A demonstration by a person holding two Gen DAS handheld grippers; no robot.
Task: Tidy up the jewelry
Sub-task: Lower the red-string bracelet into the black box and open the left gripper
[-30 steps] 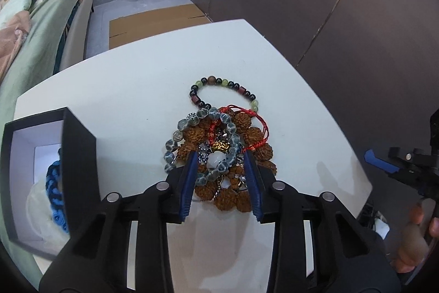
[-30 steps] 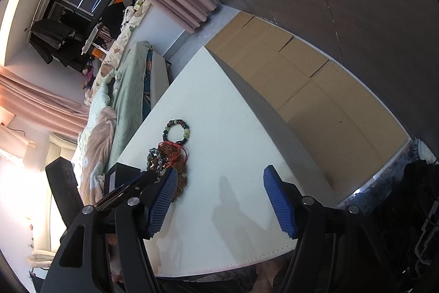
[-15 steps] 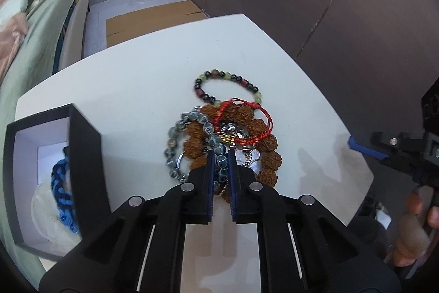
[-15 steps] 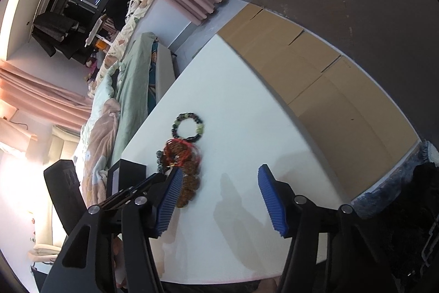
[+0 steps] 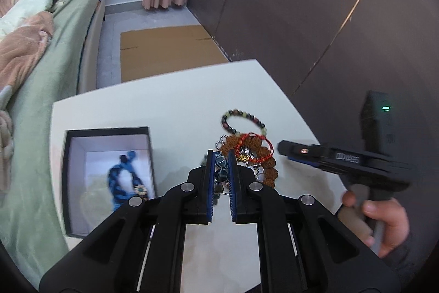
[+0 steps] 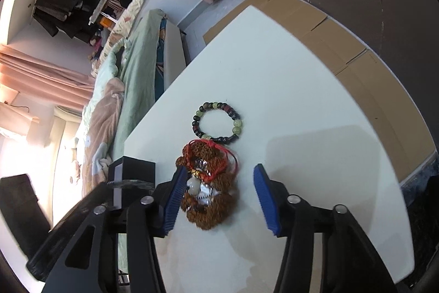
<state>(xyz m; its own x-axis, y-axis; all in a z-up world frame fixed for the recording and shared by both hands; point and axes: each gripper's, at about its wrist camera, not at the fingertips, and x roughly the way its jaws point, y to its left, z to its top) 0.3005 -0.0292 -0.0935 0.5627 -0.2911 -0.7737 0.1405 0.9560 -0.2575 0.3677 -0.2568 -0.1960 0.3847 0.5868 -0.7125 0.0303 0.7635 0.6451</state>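
My left gripper is shut on a grey-blue bead bracelet and holds it above the white table. A pile stays on the table: a brown seed bracelet, a red cord bracelet and a dark-and-green bead bracelet. The pile also shows in the left wrist view. My right gripper is open, hovering over the pile. A black box at the left holds a blue braided bracelet.
A bed with a green cover runs along the table's left side. Flat cardboard lies on the floor beyond the table. A dark wall stands at the right. The right gripper's body is near the pile.
My left gripper closed on the grey-blue bead bracelet and lifted it off the pile, moving back toward the box. My right gripper moved in over the pile.
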